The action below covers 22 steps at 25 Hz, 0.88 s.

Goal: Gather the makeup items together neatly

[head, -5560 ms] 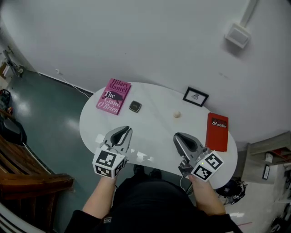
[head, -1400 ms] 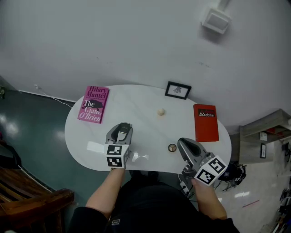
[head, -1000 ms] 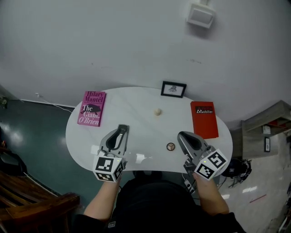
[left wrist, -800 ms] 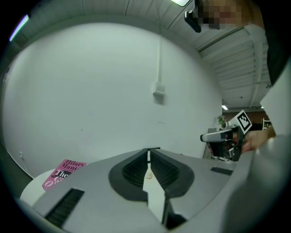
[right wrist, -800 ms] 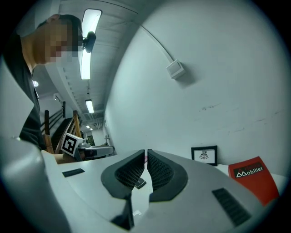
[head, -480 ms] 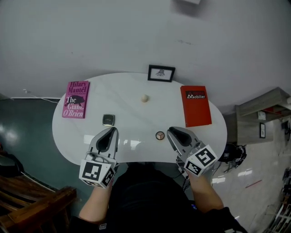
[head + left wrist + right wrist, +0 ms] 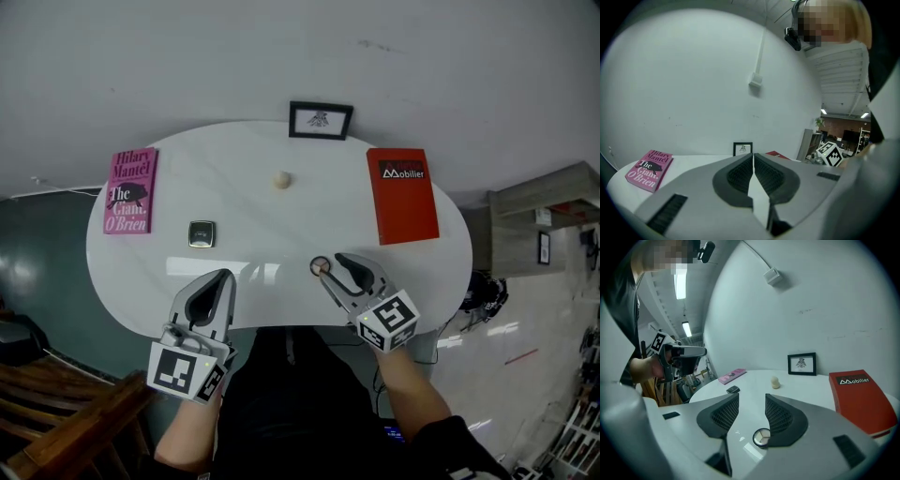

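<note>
Grey plastic with ribbed dark pads formed the two tools nearest us. Our left hand-held gripper (image 7: pixel 223 277) hung at the near edge of the glossy white oval desk (image 7: pixel 253 211), its jaws clenched together on nothing. Our right hand-held gripper (image 7: pixel 330 262) pointed down onto the desk. Its jaws had just been opening and stood released. A small round pot (image 7: pixel 320 266) with a shiny lid lay on the desk between them, close against the right-hand jaw, with neither pad pinching it.

Further off to the left lay a flat, dark compact (image 7: pixel 201 233), square with rounded corners and well apart from the pot. Past the middle of the desk sat a pale, egg-shaped sponge (image 7: pixel 282 179). A pink paperback (image 7: pixel 129 190) lay flat at the far left, and a thick red book (image 7: pixel 402 195) at the far right. A small black-framed picture (image 7: pixel 321 120) stood upright at the back edge, against the plain pale wall (image 7: pixel 281 47).
</note>
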Each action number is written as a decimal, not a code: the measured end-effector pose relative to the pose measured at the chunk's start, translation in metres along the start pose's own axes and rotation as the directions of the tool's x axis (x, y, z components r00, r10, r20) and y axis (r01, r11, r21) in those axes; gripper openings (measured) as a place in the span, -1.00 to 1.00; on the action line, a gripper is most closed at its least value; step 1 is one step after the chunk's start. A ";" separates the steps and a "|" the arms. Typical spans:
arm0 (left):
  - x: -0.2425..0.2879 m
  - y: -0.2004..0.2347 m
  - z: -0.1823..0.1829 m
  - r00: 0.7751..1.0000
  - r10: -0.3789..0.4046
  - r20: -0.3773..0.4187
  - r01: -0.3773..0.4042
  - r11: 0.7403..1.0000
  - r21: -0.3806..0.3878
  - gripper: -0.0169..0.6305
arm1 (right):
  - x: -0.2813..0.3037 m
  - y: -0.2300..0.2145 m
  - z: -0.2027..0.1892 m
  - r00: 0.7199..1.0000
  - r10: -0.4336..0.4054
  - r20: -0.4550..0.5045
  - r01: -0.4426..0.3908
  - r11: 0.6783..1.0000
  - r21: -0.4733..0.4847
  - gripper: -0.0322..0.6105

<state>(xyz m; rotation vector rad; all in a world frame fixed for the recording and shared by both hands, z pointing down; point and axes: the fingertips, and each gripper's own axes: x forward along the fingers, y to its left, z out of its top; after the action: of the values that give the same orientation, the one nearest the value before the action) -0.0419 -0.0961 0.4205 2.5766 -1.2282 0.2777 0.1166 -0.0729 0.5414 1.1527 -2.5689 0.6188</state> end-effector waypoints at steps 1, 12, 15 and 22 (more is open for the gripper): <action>0.001 0.000 -0.004 1.000 -0.001 -0.008 0.001 1.000 -0.004 -0.89 | 0.004 -0.002 -0.009 1.000 0.004 -0.016 -0.004 1.000 -0.001 -0.41; 0.003 0.011 -0.038 0.998 0.016 -0.068 -0.019 0.999 -0.044 -0.89 | 0.040 -0.018 -0.090 0.968 -0.045 -0.247 0.025 0.996 -0.085 -0.22; 0.001 0.012 -0.041 0.997 0.020 -0.071 -0.024 0.999 -0.048 -0.89 | 0.045 -0.023 -0.099 0.956 -0.076 -0.282 0.044 0.992 -0.121 -0.22; -0.003 0.012 -0.027 0.999 0.032 -0.043 -0.034 0.998 -0.059 -0.89 | 0.054 -0.025 -0.120 0.922 -0.085 -0.378 0.023 0.986 -0.165 -0.22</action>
<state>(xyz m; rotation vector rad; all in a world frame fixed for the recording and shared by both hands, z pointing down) -0.0545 -0.0917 0.4472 2.4892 -1.2460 0.2954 0.1069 -0.0649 0.6750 0.9387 -2.2006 0.5542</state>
